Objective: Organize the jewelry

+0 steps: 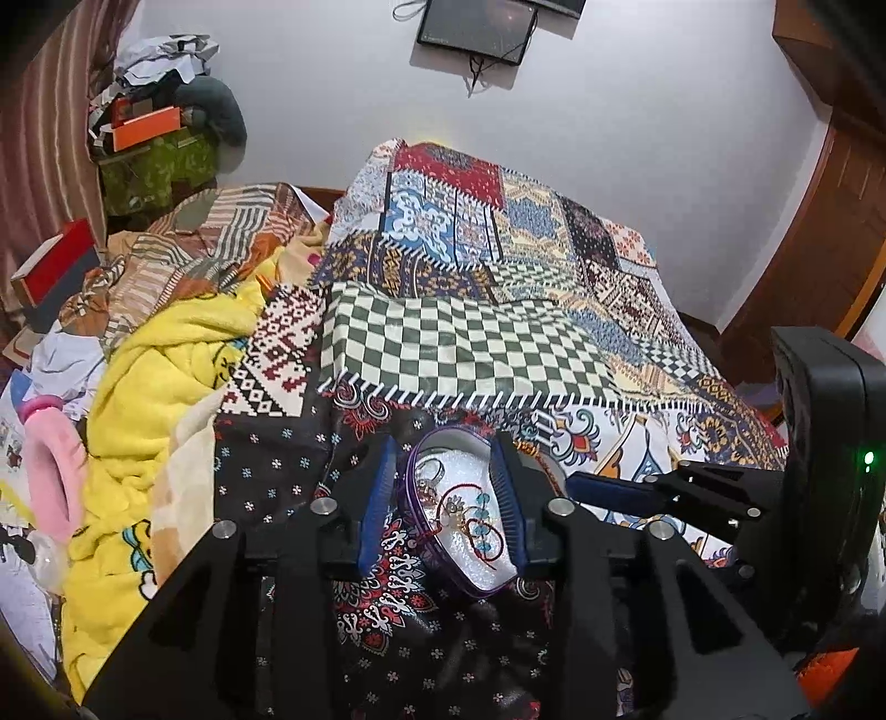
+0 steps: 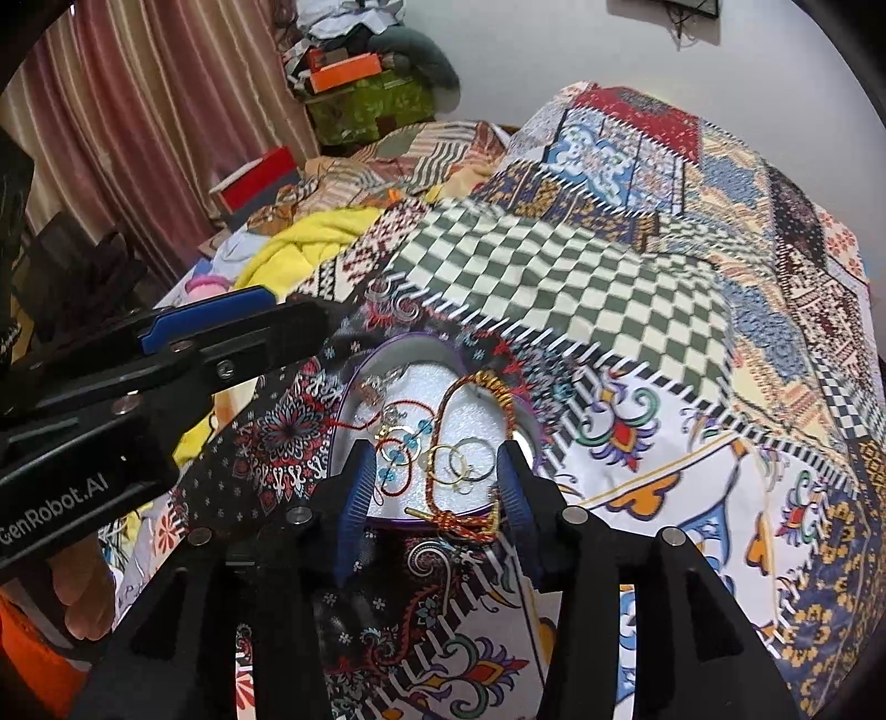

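A bed (image 1: pixel 498 310) fills the room, and a patchwork bedspread (image 2: pixel 637 288) with checkered, floral and geometric patches covers it. On this bedspread lies the landmark: a heart-shaped jewelry tin (image 2: pixel 354 382) with a purple rim and white padding inside. In the tin I see a red thread bracelet with blue beads (image 2: pixel 396 454), some thin rings (image 2: pixel 462 457) and a gold and red bangle (image 2: pixel 487 387) that lies partly over the rim of the tin.

To the left of the tin a yellow blanket (image 1: pixel 160 387) is crumpled, and further left there is a pink plush thing (image 1: pixel 52 471). Behind the tin, far at the wall, striped pink curtains (image 2: pixel 138 111) hang, and beside them stands a pile with an orange box (image 1: pixel 147 127). A dark screen (image 1: pixel 476 27) hangs on the white wall, above and behind the tin.

The left tongs (image 1: pixel 443 498) are released, with the blue pads on both sides of the tin, not closed on it. The right tongs (image 2: pixel 434 482) are also spread apart, over the near part of the tin. On the body of the left device, left of the tin in the right wrist view, the writing "GenRobot.AI" (image 2: pixel 55 507) is readable.
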### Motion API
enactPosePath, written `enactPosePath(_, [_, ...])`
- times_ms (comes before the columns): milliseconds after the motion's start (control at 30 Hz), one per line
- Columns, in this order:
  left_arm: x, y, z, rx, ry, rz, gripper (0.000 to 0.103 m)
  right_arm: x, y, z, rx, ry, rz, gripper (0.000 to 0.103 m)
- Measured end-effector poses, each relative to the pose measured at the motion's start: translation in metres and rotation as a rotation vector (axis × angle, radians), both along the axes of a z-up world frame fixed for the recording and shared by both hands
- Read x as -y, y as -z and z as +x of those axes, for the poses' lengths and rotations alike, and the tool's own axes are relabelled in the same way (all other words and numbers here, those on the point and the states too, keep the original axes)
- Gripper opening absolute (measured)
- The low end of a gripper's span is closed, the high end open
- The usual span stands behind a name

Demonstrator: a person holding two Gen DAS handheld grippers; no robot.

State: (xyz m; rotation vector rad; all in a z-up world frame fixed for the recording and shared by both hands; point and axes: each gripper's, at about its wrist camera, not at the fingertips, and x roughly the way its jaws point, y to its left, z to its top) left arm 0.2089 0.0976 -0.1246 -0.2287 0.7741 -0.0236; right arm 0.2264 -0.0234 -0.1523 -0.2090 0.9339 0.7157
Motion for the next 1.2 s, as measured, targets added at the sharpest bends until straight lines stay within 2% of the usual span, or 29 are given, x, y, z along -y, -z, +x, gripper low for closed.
enactPosePath(233, [0.003,-0.026,-0.018,0.048,-0.003,0.009,0.035,0.017,-0.035,-0.017,0.08,0.041,0.03,0.042])
enactPosePath(433, [0.014,-0.061,-0.046,0.123,0.005,0.035,0.035,0.038,-0.084,-0.049,0.21,0.093,0.068,0.042])
enactPosePath(633, [0.031,-0.113,-0.098,0.269,-0.007,0.094,0.035,0.064,-0.138,-0.095,0.352,0.157,0.155,0.043])
enactPosePath(733, [0.038,-0.136,-0.126,0.351,-0.019,0.117,0.036,0.076,-0.165,-0.125,0.453,0.192,0.198,0.043])
enactPosePath(867, [0.05,-0.165,-0.168,0.476,-0.045,0.153,0.041,0.089,-0.191,-0.164,0.578,0.242,0.259,0.055])
enactPosePath(967, [0.058,-0.178,-0.196,0.551,-0.059,0.165,0.044,0.095,-0.204,-0.191,0.668,0.267,0.294,0.057])
enactPosePath(1033, [0.063,-0.184,-0.211,0.594,-0.07,0.171,0.049,0.098,-0.209,-0.205,0.713,0.277,0.311,0.064])
enactPosePath(1100, [0.069,-0.188,-0.227,0.639,-0.087,0.195,0.054,0.1,-0.212,-0.219,0.763,0.295,0.331,0.077])
enactPosePath(1133, [0.071,-0.189,-0.231,0.651,-0.094,0.208,0.056,0.101,-0.213,-0.227,0.789,0.308,0.334,0.081])
enactPosePath(1200, [0.076,-0.191,-0.241,0.68,-0.111,0.234,0.067,0.101,-0.213,-0.233,0.813,0.326,0.339,0.089])
